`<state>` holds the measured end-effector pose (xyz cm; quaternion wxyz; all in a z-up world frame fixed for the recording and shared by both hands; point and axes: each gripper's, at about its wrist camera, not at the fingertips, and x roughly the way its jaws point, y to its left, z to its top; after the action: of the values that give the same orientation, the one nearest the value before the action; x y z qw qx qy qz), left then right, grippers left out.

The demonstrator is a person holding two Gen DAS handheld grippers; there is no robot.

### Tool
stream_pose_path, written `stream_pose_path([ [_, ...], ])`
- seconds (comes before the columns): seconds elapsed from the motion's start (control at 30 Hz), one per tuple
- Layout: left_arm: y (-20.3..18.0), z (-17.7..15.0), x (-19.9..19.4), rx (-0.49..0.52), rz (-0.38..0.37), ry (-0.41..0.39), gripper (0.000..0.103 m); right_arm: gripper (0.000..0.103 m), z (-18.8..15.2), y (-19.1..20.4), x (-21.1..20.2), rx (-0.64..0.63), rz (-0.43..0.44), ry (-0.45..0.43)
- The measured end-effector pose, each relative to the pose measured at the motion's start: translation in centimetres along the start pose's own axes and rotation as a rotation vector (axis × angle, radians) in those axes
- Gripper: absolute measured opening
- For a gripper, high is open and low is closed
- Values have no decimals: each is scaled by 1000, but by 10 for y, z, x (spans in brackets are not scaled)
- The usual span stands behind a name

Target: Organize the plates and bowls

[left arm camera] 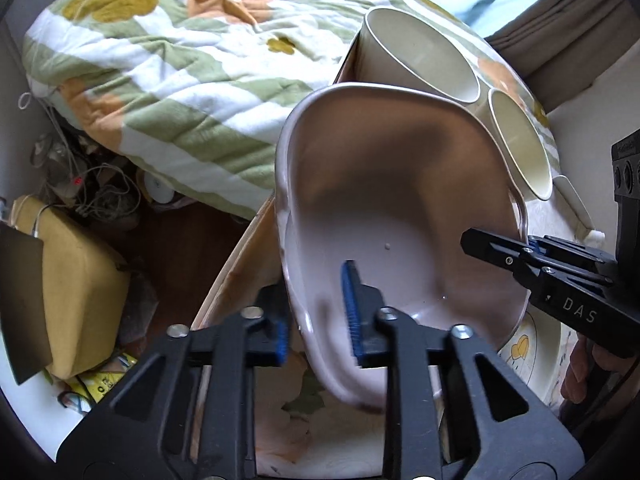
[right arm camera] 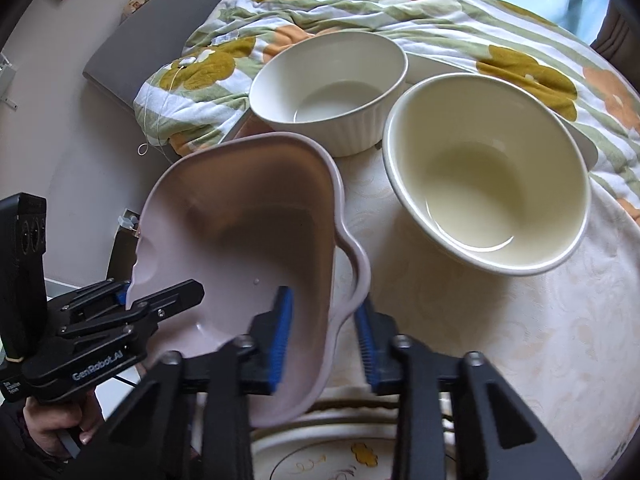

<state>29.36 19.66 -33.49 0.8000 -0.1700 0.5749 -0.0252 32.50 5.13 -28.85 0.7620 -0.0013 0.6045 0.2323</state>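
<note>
A pale pink dish (left arm camera: 400,208) with lobed handles is tilted over the table's near edge, held from both sides. My left gripper (left arm camera: 316,320) is shut on its near rim, one blue pad inside and one outside. My right gripper (right arm camera: 324,340) is shut on the opposite rim by the handle of the pink dish (right arm camera: 240,232). Each gripper shows in the other's view: right gripper (left arm camera: 500,242), left gripper (right arm camera: 154,294). Behind stand a ribbed white bowl (right arm camera: 328,92) and a cream bowl (right arm camera: 488,168), both upright and empty. A patterned plate (right arm camera: 360,452) lies under the dish.
The round table (right arm camera: 520,340) has a cream cloth and stands against a bed with a flowered quilt (left arm camera: 180,80). On the floor to the left are a yellow cushion (left arm camera: 80,288) and tangled cables (left arm camera: 80,184). A hand (right arm camera: 52,428) holds the left gripper's handle.
</note>
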Motion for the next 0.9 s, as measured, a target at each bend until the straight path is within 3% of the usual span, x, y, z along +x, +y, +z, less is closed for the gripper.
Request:
stream_pose_path([
  [0.3,-8,1,-8,64,34,-20,16,11,-4,6,-6,-27,-26,-42],
  [0.53,-28,-7,-47,104,69,-82,16,11,-17,12,-33,-30,1,-102],
  [0.73,-78,-30,-86,172,105,-140,16,11,-46,4,-81,-9,23,-174],
  [0.9,-140,-61,-106,224,72,-154,17,11,-86,-24,-132,39,15,-235],
])
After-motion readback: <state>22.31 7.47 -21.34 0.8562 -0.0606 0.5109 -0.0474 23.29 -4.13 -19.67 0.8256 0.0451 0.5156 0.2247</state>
